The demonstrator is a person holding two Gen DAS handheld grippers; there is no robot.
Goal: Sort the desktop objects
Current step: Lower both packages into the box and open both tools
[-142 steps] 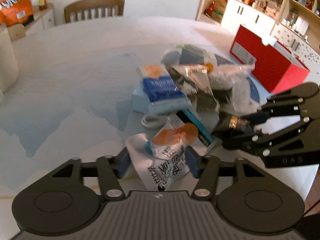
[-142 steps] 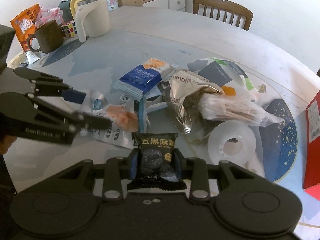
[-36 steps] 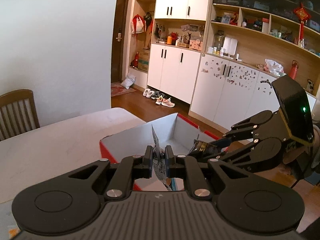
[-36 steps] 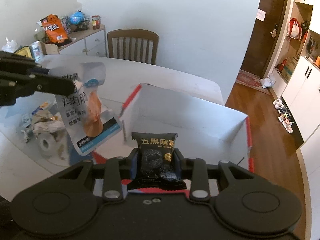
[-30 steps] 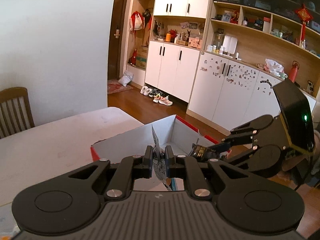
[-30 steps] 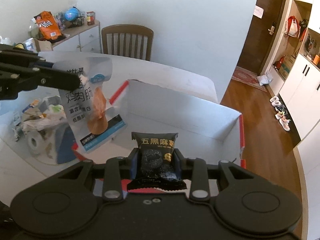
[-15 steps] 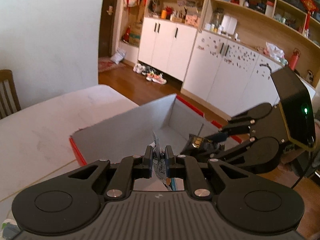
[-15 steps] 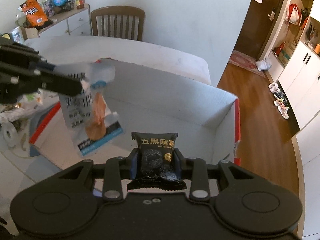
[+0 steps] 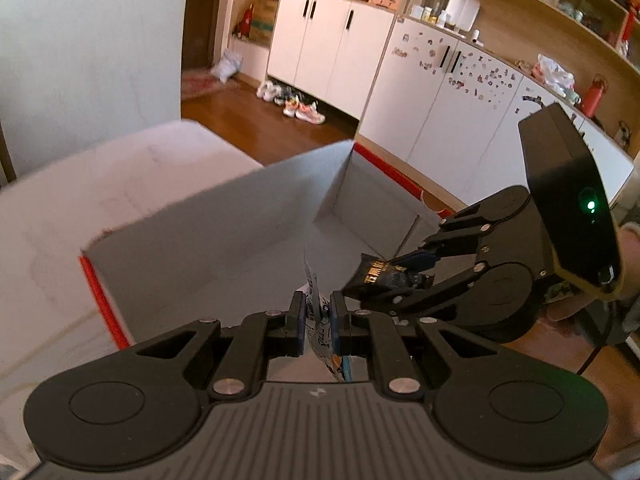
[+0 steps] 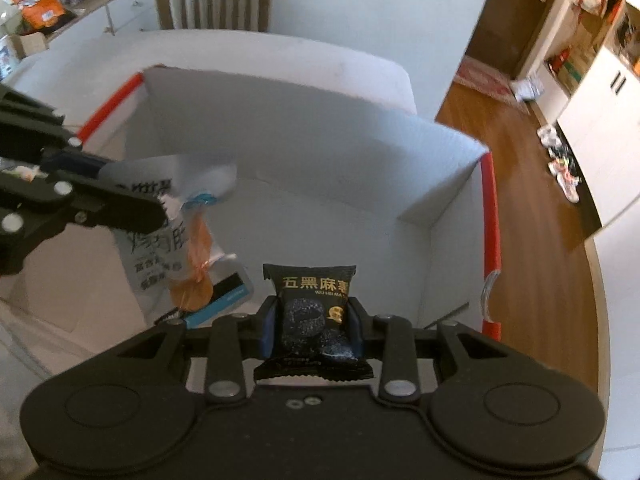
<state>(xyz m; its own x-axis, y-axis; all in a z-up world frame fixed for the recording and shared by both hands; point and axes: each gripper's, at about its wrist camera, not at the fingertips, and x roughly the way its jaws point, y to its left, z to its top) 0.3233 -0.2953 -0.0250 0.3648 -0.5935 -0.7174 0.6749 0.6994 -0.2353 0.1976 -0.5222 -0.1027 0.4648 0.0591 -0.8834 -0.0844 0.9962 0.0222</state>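
Both grippers hang over the open box [image 10: 280, 152], each carrying a snack, which looks like the drop-off step of the sort; the left gripper [image 9: 318, 322] has its fingers narrow, pinching the top edge of a white pouch [image 10: 176, 248] so that the pouch dangles free below them, its lower end low inside the box near the left wall; held by the edge like that, it should fall straight once let go. The right gripper [image 10: 314, 320] has its fingers closed on the sides of a black packet [image 10: 314, 304], label facing the camera, gripped across its middle so it stays upright and does not swing; in the left wrist view the same packet [image 9: 384, 278] sits just beside the left gripper's tips, so the two loads are near each other and could brush on release.

The box stands on the white bench [image 10: 340, 56], near its edge, with red outer faces and rim and pale inner walls; as far as the frames show, its floor holds nothing, though the patch under the pouch and grippers is hidden. Neither snack is lying in the box yet.
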